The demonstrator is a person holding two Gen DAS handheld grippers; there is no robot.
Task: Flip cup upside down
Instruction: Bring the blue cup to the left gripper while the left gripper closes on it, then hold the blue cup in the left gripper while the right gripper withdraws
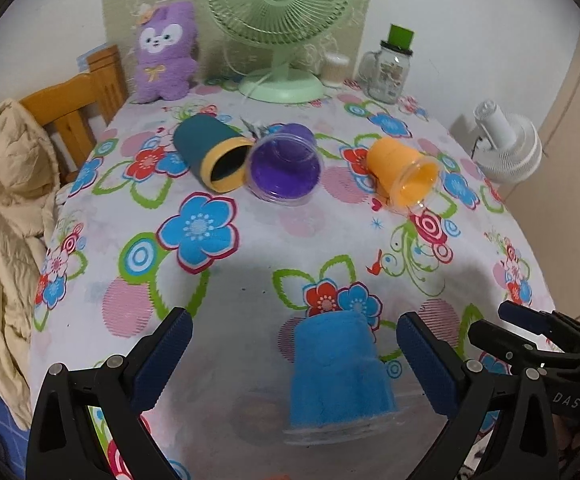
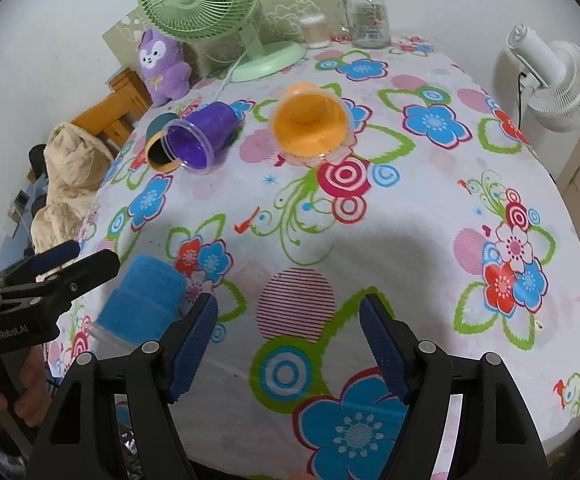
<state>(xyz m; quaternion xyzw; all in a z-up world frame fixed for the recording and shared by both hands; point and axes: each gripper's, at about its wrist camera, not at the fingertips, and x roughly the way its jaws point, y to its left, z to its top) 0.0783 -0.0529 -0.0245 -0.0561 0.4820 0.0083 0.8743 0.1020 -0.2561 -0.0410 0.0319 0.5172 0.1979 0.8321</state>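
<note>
A blue cup [image 1: 340, 372] stands upside down on the floral tablecloth, rim down, between the fingers of my open left gripper [image 1: 294, 336], which does not touch it. It also shows in the right wrist view [image 2: 143, 300], left of my open, empty right gripper [image 2: 287, 320]. An orange cup [image 1: 404, 176] [image 2: 310, 122], a purple cup [image 1: 285, 166] [image 2: 197, 140] and a dark teal cup with a yellow rim [image 1: 209, 152] [image 2: 159, 146] lie on their sides further back.
A green desk fan [image 1: 277, 28], a purple plush toy [image 1: 163, 54], a glass jar [image 1: 388, 68] and a small white container [image 1: 334, 68] stand at the table's far edge. A wooden chair with a beige jacket [image 1: 9, 216] is left. A white fan [image 1: 506, 144] is right.
</note>
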